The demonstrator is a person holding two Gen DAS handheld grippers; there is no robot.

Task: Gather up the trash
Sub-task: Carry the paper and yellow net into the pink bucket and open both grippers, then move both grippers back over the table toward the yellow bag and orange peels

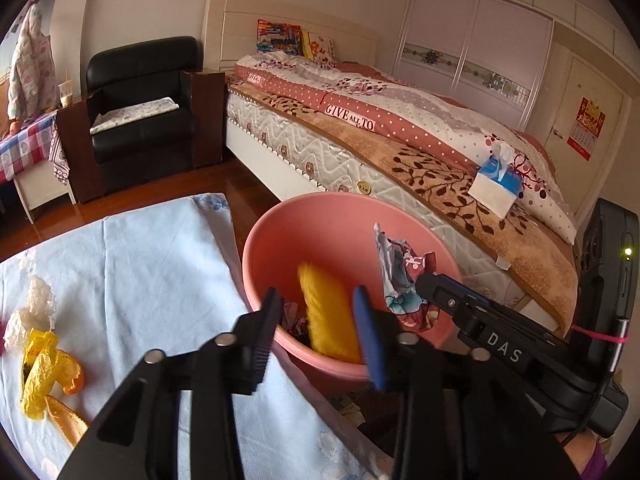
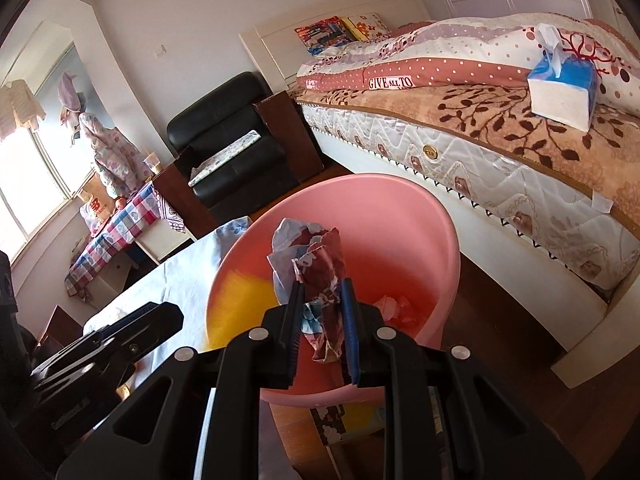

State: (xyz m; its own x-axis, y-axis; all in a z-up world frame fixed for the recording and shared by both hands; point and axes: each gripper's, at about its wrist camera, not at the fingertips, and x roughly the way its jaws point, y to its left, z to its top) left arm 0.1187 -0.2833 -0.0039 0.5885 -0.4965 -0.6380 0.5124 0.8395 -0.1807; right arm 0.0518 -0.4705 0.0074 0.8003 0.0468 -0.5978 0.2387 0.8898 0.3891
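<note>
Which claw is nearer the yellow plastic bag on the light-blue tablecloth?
Left. The left claw hangs open over the pink basin's rim beside the yellow plastic bag; the right claw is farther, clamping crumpled paper.

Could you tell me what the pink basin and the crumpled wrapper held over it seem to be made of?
The pink basin looks like moulded plastic with a smooth, matte finish: one even colour, a rounded seamless rim and soft highlights. The crumpled wrapper, pinched by the right gripper, seems to be thin printed paper or film; its sharp creases and coloured pattern suggest this, but which of the two stays unclear.

Bright daylight from the window (image 2: 32, 168) blows out there; fisheye edges bend and darken.
</note>
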